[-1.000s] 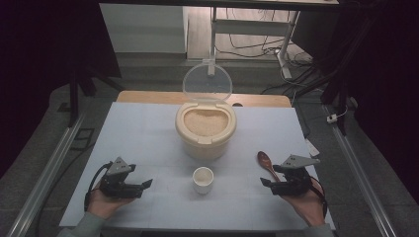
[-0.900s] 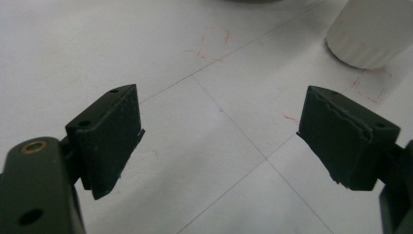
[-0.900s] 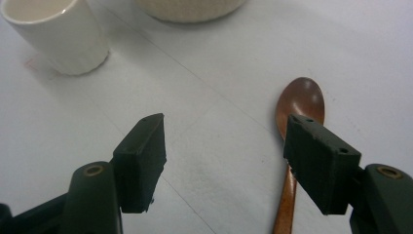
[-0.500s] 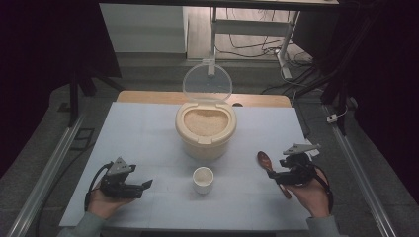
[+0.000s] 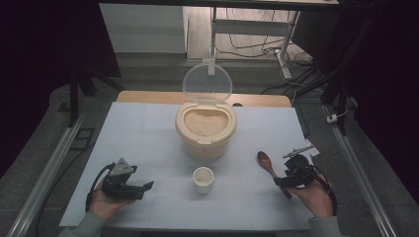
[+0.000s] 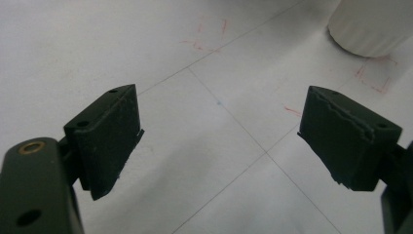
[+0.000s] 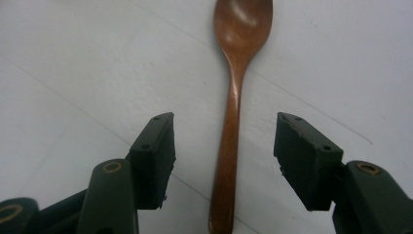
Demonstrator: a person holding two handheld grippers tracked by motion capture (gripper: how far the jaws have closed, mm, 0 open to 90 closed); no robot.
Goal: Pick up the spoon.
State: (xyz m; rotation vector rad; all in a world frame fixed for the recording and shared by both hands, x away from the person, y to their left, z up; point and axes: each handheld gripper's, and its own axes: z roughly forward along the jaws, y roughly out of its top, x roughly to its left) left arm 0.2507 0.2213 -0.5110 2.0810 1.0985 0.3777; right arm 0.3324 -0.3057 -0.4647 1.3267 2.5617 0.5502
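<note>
A brown wooden spoon (image 5: 269,165) lies on the white table at the right, bowl pointing away from me. My right gripper (image 5: 283,180) sits over its handle. In the right gripper view the spoon (image 7: 233,107) runs between the two jaws, which stand apart from it on both sides; they have just been closing around the handle. My left gripper (image 5: 144,186) rests open at the front left, nothing between its fingers (image 6: 107,136). A cream rice container (image 5: 205,129) with its clear lid raised stands at the centre, a small white cup (image 5: 203,178) in front of it.
The white table top (image 5: 148,128) has thin grid lines and faint red marks. The cup's base (image 6: 372,24) shows at the top right of the left gripper view. Metal rails run along both sides of the table. Dark floor, cables and table legs lie beyond.
My right hand has shifted right and turned so its gripper lines up along the spoon handle, and its jaws have narrowed. The left hand has stayed put.
</note>
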